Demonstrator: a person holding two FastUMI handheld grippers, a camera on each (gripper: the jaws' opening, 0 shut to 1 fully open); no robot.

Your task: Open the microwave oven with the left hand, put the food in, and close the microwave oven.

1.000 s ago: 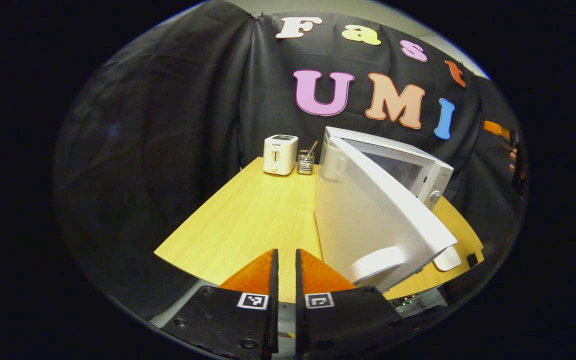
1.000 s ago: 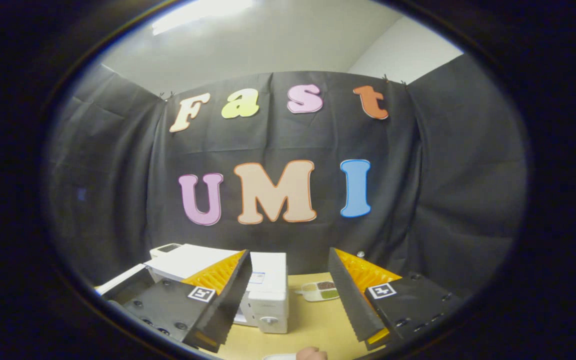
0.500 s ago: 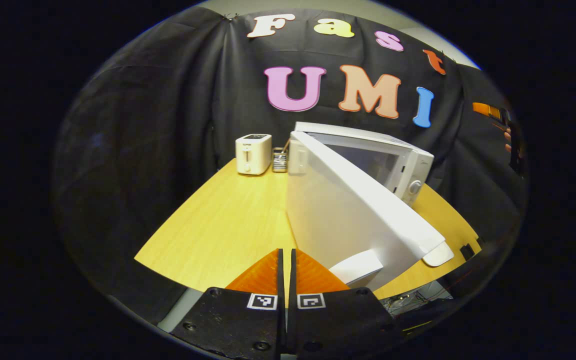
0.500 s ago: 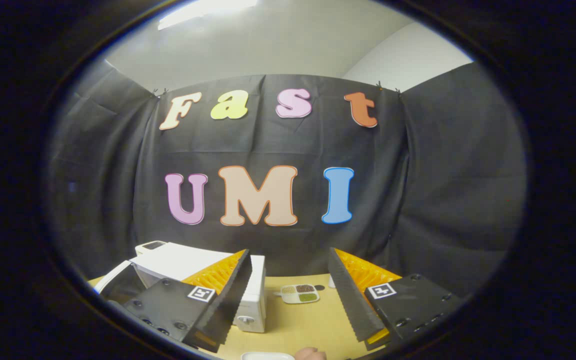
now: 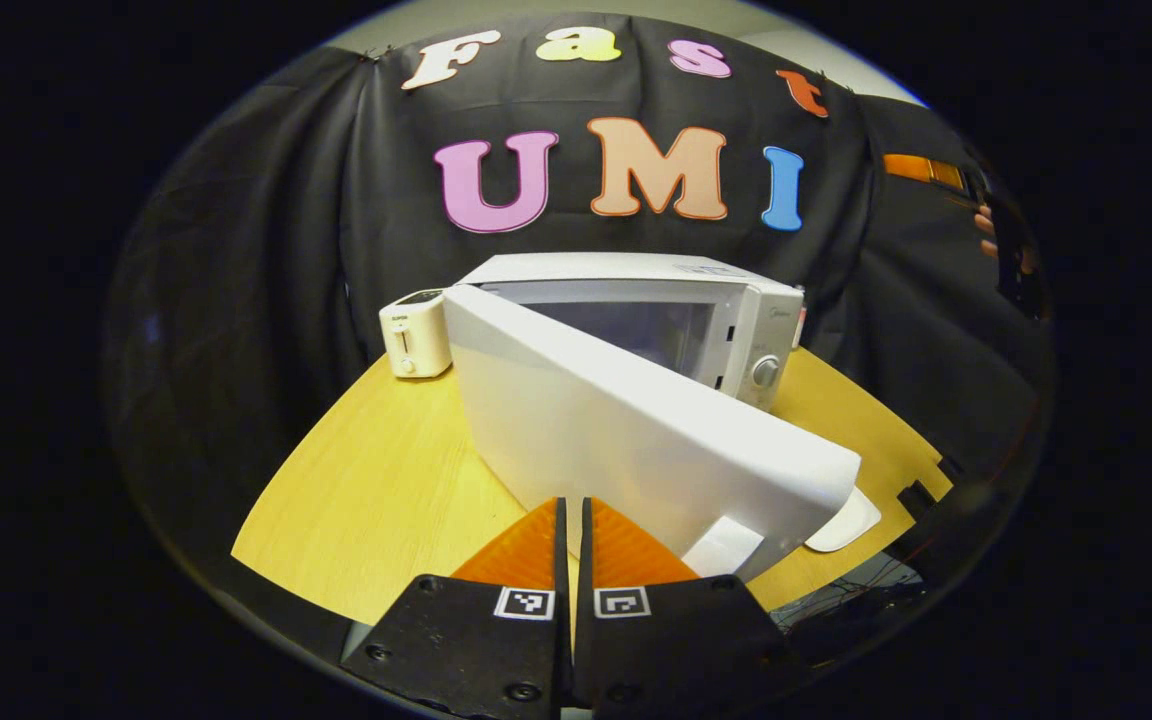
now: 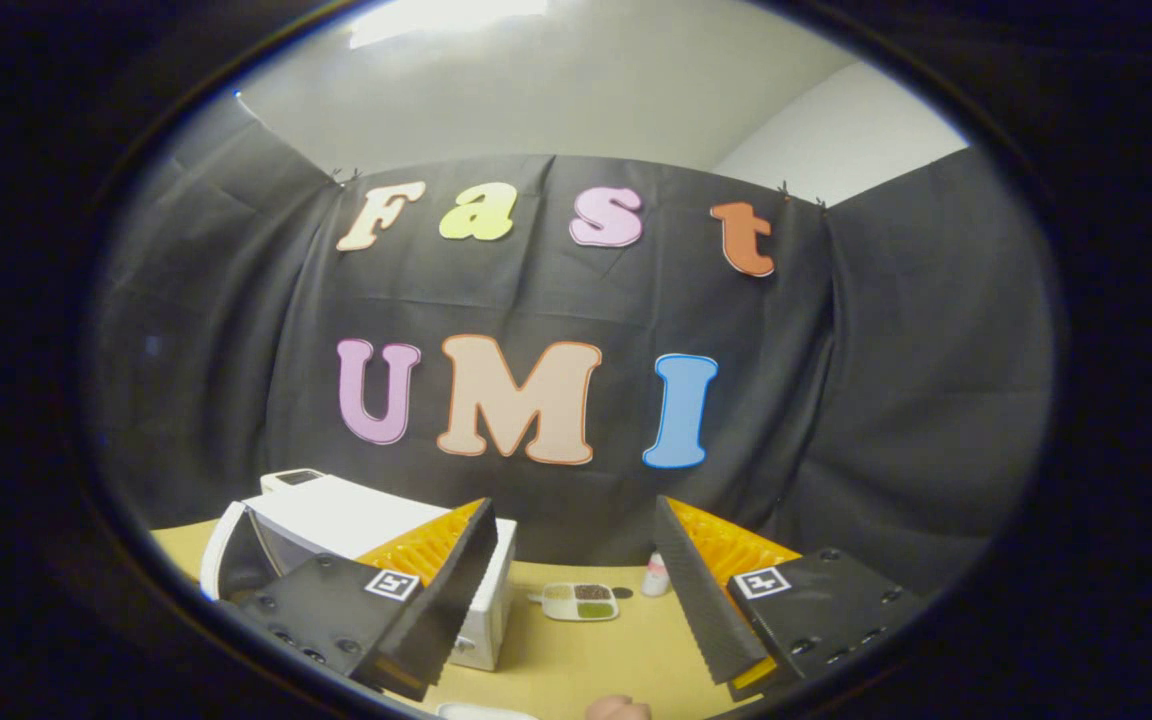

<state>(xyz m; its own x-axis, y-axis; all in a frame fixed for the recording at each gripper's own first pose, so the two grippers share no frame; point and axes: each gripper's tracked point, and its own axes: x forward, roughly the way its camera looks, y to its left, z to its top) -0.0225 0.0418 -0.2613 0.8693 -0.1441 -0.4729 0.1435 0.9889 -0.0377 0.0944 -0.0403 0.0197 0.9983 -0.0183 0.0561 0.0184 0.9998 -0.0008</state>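
1. In the left gripper view one white toaster (image 5: 417, 337) stands at the far left of the wooden desk (image 5: 376, 490), just beside the far left corner of the microwave oven (image 5: 636, 300), and a flat white piece (image 5: 844, 522) lies on the desk near the right edge, partly under the free end of the door
2. The microwave oven's open door (image 5: 636, 440) swings out toward the near side and stands between the left hand-held gripper (image 5: 572, 525) and the oven cavity, blocking most of the direct line into it
3. In the right gripper view one small white divided tray (image 6: 581, 600) holding dark and green food sits on the desk (image 6: 586, 660) right of the microwave oven (image 6: 356, 525), with one small white bottle (image 6: 654, 575) just right of it by the booth wall
4. Counted: one microwave oven, one toaster, one food tray, one bottle, two hand-held grippers
5. The microwave oven is a white box with a round knob (image 5: 765, 371) on its right-hand control panel; its door is plain white, hinged at the left, and the pale cavity shows behind it
6. It stands at the far middle of the desk, against the black cloth wall
7. The left hand-held gripper has its fingers nearly together, a thin slit between them, holding nothing
8. The right hand-held gripper (image 6: 576, 590) is spread wide and empty, raised above the desk; part of a hand (image 6: 618, 709) shows at the bottom edge below it
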